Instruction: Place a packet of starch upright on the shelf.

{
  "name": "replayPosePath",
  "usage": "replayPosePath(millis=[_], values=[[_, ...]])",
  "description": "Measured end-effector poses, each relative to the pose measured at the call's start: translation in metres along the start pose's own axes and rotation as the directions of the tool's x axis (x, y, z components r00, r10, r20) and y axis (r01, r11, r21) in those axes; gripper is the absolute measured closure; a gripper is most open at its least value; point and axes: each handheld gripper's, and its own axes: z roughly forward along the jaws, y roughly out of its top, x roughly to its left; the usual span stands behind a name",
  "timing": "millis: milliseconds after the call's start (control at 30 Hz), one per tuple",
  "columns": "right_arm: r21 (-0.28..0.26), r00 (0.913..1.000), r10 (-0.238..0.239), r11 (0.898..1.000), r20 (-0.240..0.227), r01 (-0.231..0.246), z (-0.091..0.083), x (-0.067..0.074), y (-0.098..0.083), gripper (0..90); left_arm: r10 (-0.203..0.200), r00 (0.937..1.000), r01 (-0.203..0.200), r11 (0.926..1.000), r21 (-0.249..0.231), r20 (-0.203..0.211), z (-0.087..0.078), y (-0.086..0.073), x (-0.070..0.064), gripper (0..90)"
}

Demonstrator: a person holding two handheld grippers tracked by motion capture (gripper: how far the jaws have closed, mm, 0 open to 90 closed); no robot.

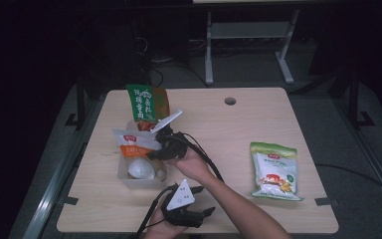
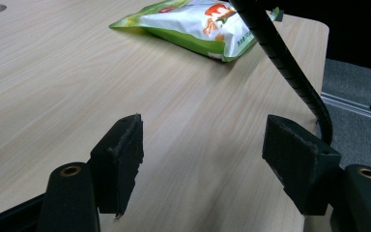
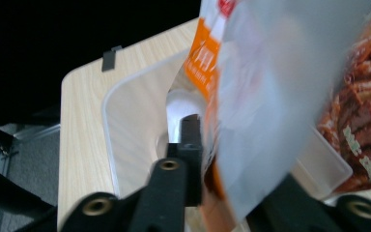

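A clear plastic box stands left of the table's middle with a white rounded packet in it. An orange-and-white snack packet stands upright over the box's far end. My right gripper is at that packet's right edge. In the right gripper view the packet is blurred between the jaws while the box is sharp, so my right gripper is open around it. The far jaw is hidden behind the packet. My left gripper hangs open over bare table near the front edge.
A tall green packet and a brown one lean behind the box. A packet printed with red meat slices lies by the box. A green-and-white bag lies flat at the right. A cable hole is at the back.
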Motion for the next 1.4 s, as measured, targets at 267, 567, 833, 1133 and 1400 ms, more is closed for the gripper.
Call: replayPosePath(millis=[267,567,833,1133,1400], values=[[-0.031,0.9995,0.028,0.999,-0.014,-0.028,-0.017,-0.007,-0.003,65.5,-0.004,1.0000,0.004,1.0000,0.005,0.001,0.000,0.001,0.001,30.3],[-0.052,0.9986,0.053,0.997,-0.003,-0.053,-0.043,-0.015,-0.013,53.1,-0.020,0.9998,0.020,0.9998,0.000,0.003,0.001,0.000,0.000,30.3],[-0.072,0.9980,0.062,0.996,0.016,-0.060,-0.069,-0.023,-0.030,47.8,-0.009,1.0000,0.008,0.9997,0.021,0.003,0.002,0.001,0.002,30.2],[-0.090,0.9935,0.108,0.991,0.037,-0.104,-0.096,-0.034,-0.055,44.5,-0.009,1.0000,0.009,0.9998,0.020,0.003,0.004,0.001,0.003,30.1],[-0.091,0.9848,0.148,0.986,0.090,-0.140,-0.124,-0.044,-0.083,39.9,-0.030,0.9992,0.030,0.9995,0.005,0.026,0.005,0.009,0.007,29.9]])
